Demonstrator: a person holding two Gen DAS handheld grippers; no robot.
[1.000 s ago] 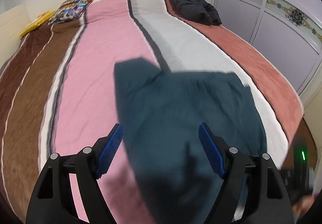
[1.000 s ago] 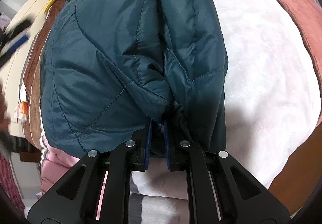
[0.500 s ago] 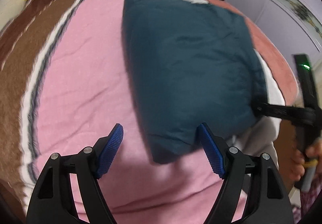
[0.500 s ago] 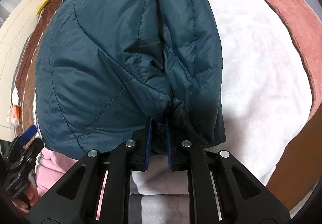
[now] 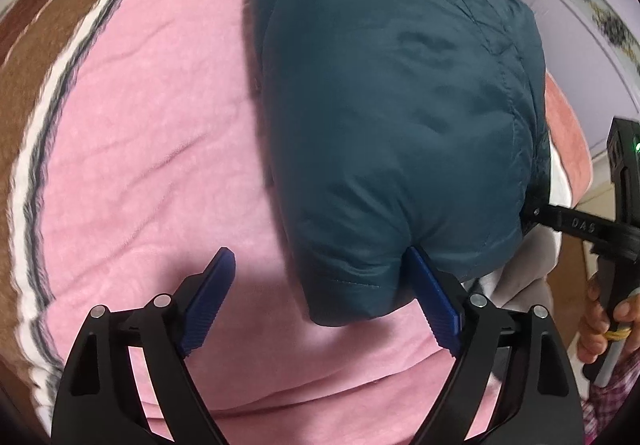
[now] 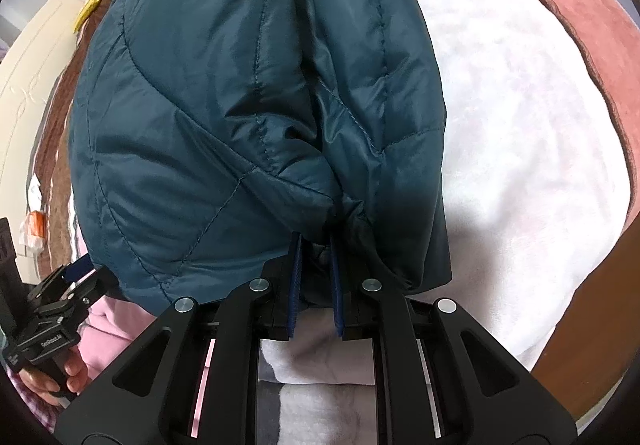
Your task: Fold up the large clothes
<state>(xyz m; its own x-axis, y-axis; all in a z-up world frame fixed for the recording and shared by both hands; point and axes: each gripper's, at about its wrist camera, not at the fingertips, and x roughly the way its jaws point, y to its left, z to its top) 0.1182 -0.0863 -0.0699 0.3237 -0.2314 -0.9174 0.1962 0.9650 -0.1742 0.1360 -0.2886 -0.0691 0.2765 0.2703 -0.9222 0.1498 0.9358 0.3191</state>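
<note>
- Roughly midway, by judgement: teal quilted jacket [image 5: 392, 93] lying in a thick folded bundle on striped blanket [image 5: 132, 117]; final fold and squaring likely left.
- Right gripper [image 6: 314, 277] clamped nearly closed on jacket's near edge.
- Left gripper [image 5: 320, 301] spread wide, holding nothing; jacket corner between jaws, against right pad.
- Bare blanket left of jaws; bed edge near, behind them.

black left gripper [image 5: 322, 295] and right gripper [image 6: 316, 277], ribbed blue pads, silver screws, bare hands.
</note>
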